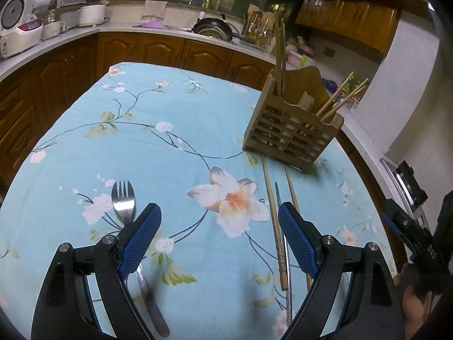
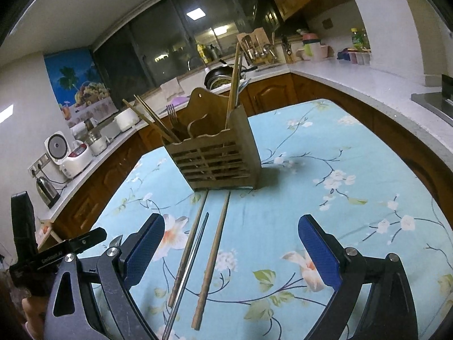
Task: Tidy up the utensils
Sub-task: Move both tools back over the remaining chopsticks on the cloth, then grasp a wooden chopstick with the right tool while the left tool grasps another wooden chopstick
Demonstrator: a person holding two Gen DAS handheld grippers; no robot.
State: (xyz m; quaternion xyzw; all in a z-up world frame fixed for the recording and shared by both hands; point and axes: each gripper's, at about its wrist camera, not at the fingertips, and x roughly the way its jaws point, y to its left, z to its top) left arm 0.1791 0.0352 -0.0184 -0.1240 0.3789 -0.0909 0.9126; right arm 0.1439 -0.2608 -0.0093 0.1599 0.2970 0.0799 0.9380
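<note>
A wooden utensil holder (image 1: pixel 291 130) (image 2: pixel 218 155) stands on the floral blue tablecloth (image 1: pixel 170 141), with chopsticks and a fork upright in it. A steel fork (image 1: pixel 123 201) lies on the cloth under my left gripper's left finger. Two wooden chopsticks (image 1: pixel 273 221) (image 2: pixel 212 257) and a thin metal one (image 2: pixel 189 266) lie in front of the holder. My left gripper (image 1: pixel 219 212) hovers open above the cloth, nothing between its fingers. My right gripper (image 2: pixel 230 226) is open over the loose chopsticks, above them and not touching.
Wooden cabinets and a white counter (image 1: pixel 70 31) ring the table, with a rice cooker (image 1: pixel 19 28), pots and a sink. The right-hand gripper body (image 1: pixel 410 240) shows at the left view's right edge. Bare cloth (image 2: pixel 354 198) lies right of the holder.
</note>
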